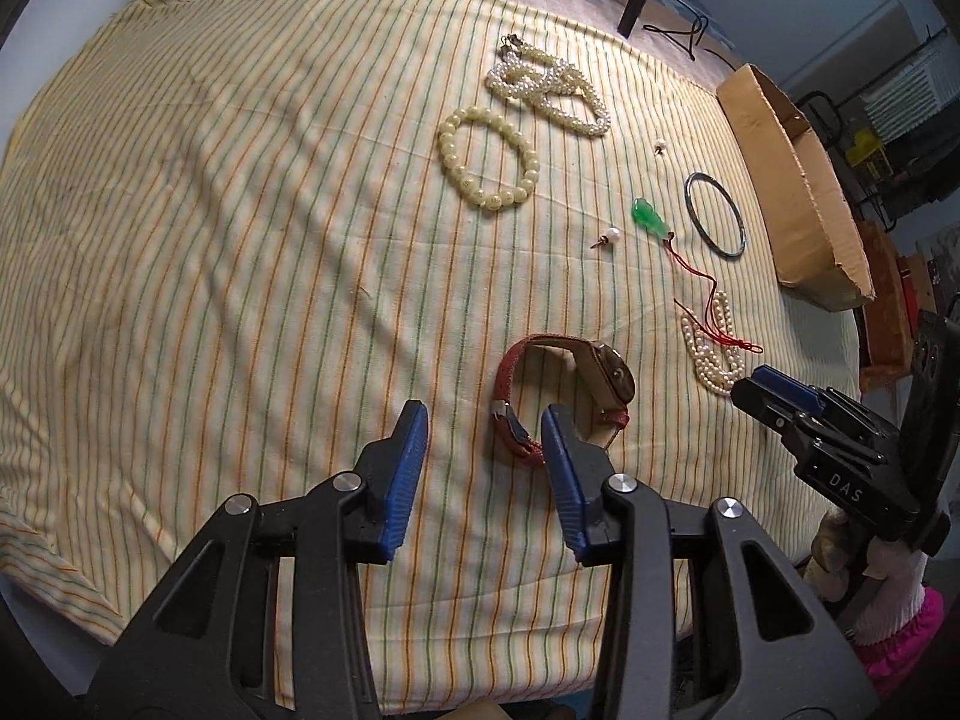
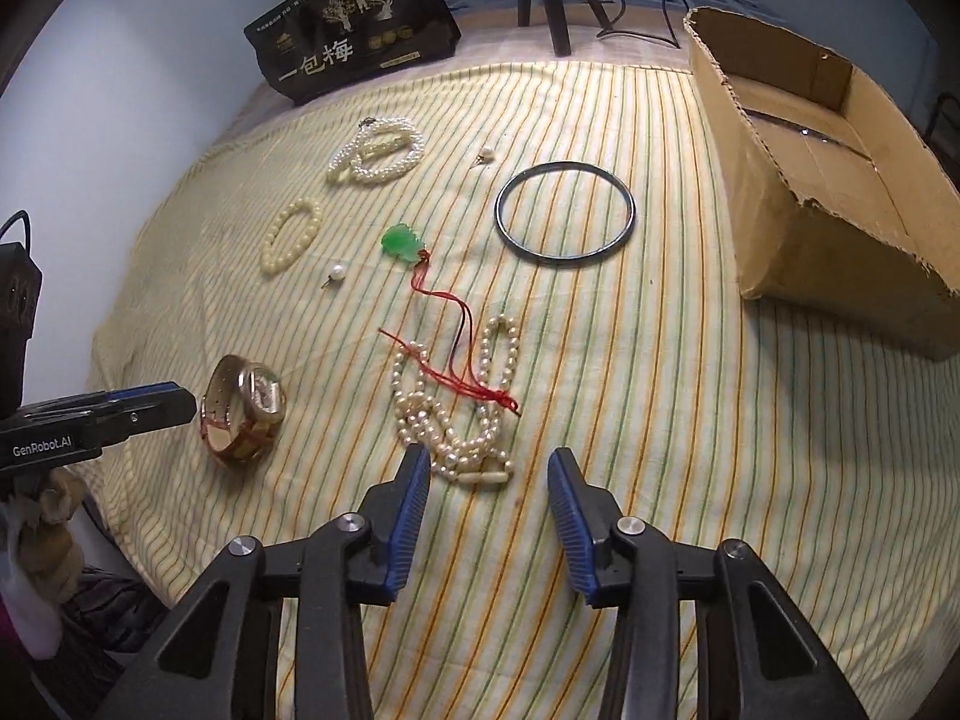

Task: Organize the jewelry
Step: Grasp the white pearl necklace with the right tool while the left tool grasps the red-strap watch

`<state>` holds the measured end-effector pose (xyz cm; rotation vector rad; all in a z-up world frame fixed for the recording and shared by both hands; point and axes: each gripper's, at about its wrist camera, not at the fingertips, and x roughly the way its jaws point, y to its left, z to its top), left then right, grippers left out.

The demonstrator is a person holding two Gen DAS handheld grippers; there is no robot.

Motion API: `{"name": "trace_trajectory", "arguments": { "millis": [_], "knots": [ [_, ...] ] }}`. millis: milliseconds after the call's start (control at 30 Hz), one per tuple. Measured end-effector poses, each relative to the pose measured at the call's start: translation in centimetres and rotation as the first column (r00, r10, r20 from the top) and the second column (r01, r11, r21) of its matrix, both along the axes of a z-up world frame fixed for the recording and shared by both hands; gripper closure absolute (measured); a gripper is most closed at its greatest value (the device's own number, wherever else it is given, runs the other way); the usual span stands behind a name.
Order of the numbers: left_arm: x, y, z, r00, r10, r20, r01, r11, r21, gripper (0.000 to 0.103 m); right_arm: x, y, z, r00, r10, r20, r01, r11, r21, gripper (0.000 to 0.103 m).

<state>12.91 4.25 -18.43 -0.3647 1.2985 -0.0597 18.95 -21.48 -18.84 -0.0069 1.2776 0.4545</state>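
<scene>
The jewelry lies spread on the striped cloth point(image 2: 690, 480). Your wristwatch point(image 1: 564, 396) with its red strap stands on edge as a loop near the front, its face turned right in the left wrist view; the right wrist view shows the dial point(image 2: 264, 393) and gold case more fully. The small-pearl strand point(image 2: 456, 414) is heaped just ahead of your right gripper point(image 2: 489, 468), its long loop running away from you, with the red cord point(image 2: 462, 330) lying across it and leading up to the green pendant point(image 2: 401, 242). Beyond sit the thin bangle point(image 2: 564, 213), a big-bead bracelet point(image 1: 487, 159), a multi-strand pearl pile point(image 1: 549, 87) and two loose pearl earrings point(image 1: 609, 236) point(image 1: 660, 147). Only the right view looks into the cardboard box point(image 2: 798, 228) at the right and reads the black printed pouch point(image 2: 354, 30) at the back; the left view shows just the box's outer wall and the pouch's bottom edge. Your left gripper point(image 1: 485, 420) points steeply down, jaws partly open with nothing between the pads; its right finger overlaps the watch strap, contact unclear. Your right gripper is also pitched down, jaws apart, empty, the pearls just past its left finger point(image 2: 414, 480). A gloved hand with a pink cuff point(image 1: 900, 618) holds it.
</scene>
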Motion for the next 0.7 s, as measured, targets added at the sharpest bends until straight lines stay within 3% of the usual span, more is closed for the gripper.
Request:
{"name": "trace_trajectory", "arguments": {
  "millis": [200, 433, 700],
  "knots": [
    [0.2, -0.5, -0.3, 1.000, -0.012, 0.000, 0.012, 1.000, 0.008, 0.064, 0.9, -0.3, -0.5, 0.998, -0.058, -0.022, 0.059, 0.998, 0.029, 0.069],
    [0.4, -0.8, -0.9, 1.000, -0.014, -0.012, 0.014, 1.000, 0.018, 0.064, 0.7, 1.5, -0.9, 0.999, 0.009, 0.036, -0.006, 0.996, -0.084, 0.071],
    [0.5, -1.0, -1.6, 0.999, -0.030, -0.020, 0.030, 0.999, 0.025, 0.069, -0.4, 2.2, -0.8, 0.991, 0.116, 0.064, -0.103, 0.978, -0.183, 0.096]
  ]
}}
